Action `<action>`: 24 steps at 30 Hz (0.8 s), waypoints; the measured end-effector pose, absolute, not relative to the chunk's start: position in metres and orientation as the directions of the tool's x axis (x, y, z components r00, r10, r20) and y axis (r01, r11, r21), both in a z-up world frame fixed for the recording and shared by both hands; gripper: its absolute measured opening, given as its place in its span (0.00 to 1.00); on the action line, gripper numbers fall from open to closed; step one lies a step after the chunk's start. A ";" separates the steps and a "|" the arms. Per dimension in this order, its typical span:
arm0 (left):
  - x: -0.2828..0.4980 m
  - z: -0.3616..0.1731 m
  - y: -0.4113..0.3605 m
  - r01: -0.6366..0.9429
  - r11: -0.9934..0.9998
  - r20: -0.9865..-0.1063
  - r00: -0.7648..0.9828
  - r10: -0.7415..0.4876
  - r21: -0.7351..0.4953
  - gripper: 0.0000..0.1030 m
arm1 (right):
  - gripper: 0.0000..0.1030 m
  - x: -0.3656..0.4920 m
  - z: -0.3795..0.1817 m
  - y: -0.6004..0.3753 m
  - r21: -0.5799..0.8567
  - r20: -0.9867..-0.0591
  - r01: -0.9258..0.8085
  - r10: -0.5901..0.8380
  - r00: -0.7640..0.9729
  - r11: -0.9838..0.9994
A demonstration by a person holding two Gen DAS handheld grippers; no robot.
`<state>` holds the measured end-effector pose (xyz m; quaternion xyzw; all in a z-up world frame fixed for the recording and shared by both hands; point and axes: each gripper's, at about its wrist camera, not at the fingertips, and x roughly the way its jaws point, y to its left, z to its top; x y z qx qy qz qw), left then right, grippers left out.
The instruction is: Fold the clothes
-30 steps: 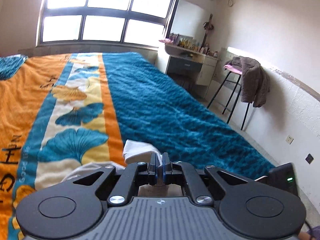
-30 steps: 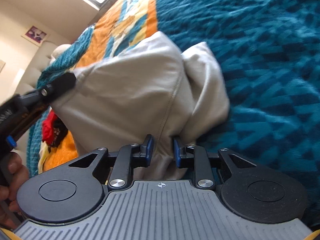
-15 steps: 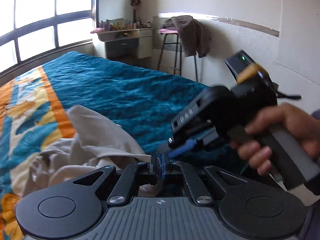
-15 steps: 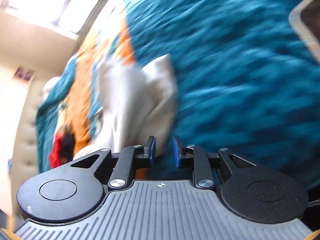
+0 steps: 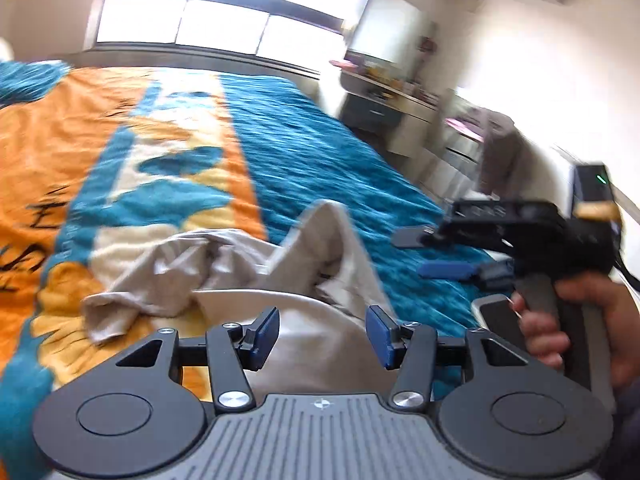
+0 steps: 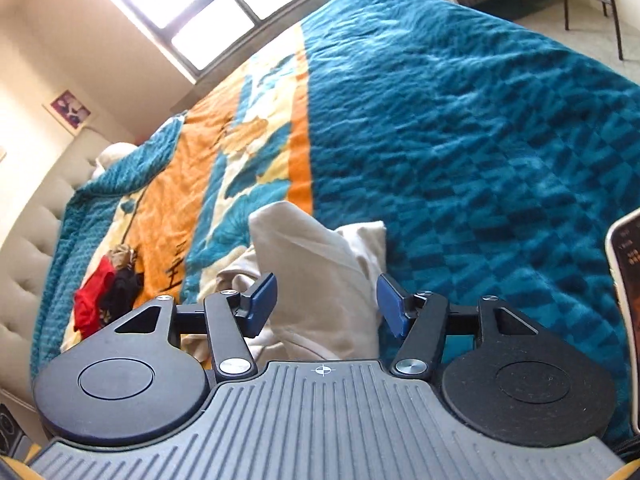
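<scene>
Left gripper (image 5: 323, 331): blue-padded fingers (image 5: 267, 327) spread wide apart, nothing between the pads, hanging just above the crumpled beige cotton garment (image 5: 224, 272). The cloth lies loose beneath them, one peak of fabric standing up just ahead, the rest rumpled off to the left.

Over to the right gripper (image 6: 327, 305): its fingers (image 6: 262, 300) are parted too, gripping nothing, with a raised fold of that same beige garment (image 6: 316, 276) showing between and beyond them. Whether the pads brush the cloth, I cannot tell.

In the left wrist view the right gripper (image 5: 440, 256) appears from the side, a bit blurred, black body with blue pads, its handle wrapped by the person's right hand (image 5: 576, 332). It sits just right of the garment, above the bed.

The garment rests on the teal, orange and cream patterned plush blanket (image 6: 460, 128) that covers the bed, straddling the border of the teal field and the orange stripe. Further up the bed, near the tufted cream headboard (image 6: 28, 240), a small heap of red and dark clothes (image 6: 104, 296). A phone-like edge (image 6: 624, 280) peeks in at far right.
</scene>
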<state>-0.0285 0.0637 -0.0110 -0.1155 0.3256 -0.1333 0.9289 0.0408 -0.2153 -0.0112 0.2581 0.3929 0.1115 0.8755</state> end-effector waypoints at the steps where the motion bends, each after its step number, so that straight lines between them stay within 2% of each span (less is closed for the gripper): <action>1: -0.024 -0.012 0.069 0.094 0.951 -0.590 0.765 -0.258 -0.293 0.48 | 0.70 0.048 -0.012 -0.206 0.534 -0.627 -0.006 0.401 0.668 0.845; 3: -0.015 -0.015 0.078 0.008 0.954 -0.617 0.761 -0.199 -0.298 0.48 | 0.70 0.061 -0.011 -0.185 0.495 -0.646 -0.015 0.380 0.662 0.869; 5: -0.009 -0.020 0.083 -0.023 0.943 -0.639 0.741 -0.207 -0.331 0.49 | 0.70 0.073 -0.011 -0.162 0.429 -0.666 -0.045 0.350 0.659 0.902; 8: -0.017 -0.022 0.084 -0.018 0.936 -0.651 0.723 -0.230 -0.351 0.49 | 0.70 0.090 -0.016 -0.125 0.207 -0.733 -0.069 0.201 0.650 0.976; 9: -0.022 -0.022 0.085 -0.014 0.936 -0.654 0.720 -0.234 -0.351 0.49 | 0.65 0.092 -0.019 -0.121 0.148 -0.741 -0.066 0.155 0.653 0.987; 10: -0.026 -0.021 0.085 -0.008 0.937 -0.655 0.717 -0.238 -0.349 0.50 | 0.38 0.093 -0.022 -0.118 0.092 -0.746 -0.062 0.110 0.657 0.994; 12: -0.033 -0.020 0.083 0.002 0.938 -0.657 0.714 -0.243 -0.346 0.51 | 0.01 0.089 -0.021 -0.130 0.078 -0.730 -0.056 0.095 0.676 0.995; 16: -0.034 -0.020 0.081 0.005 0.937 -0.659 0.710 -0.249 -0.349 0.51 | 0.01 0.065 -0.013 -0.183 0.107 -0.692 0.022 0.058 0.720 0.994; 24: -0.021 -0.007 0.054 0.046 0.912 -0.661 0.674 -0.330 -0.408 0.50 | 0.01 0.009 -0.030 -0.269 0.279 -0.716 0.172 0.085 0.693 0.945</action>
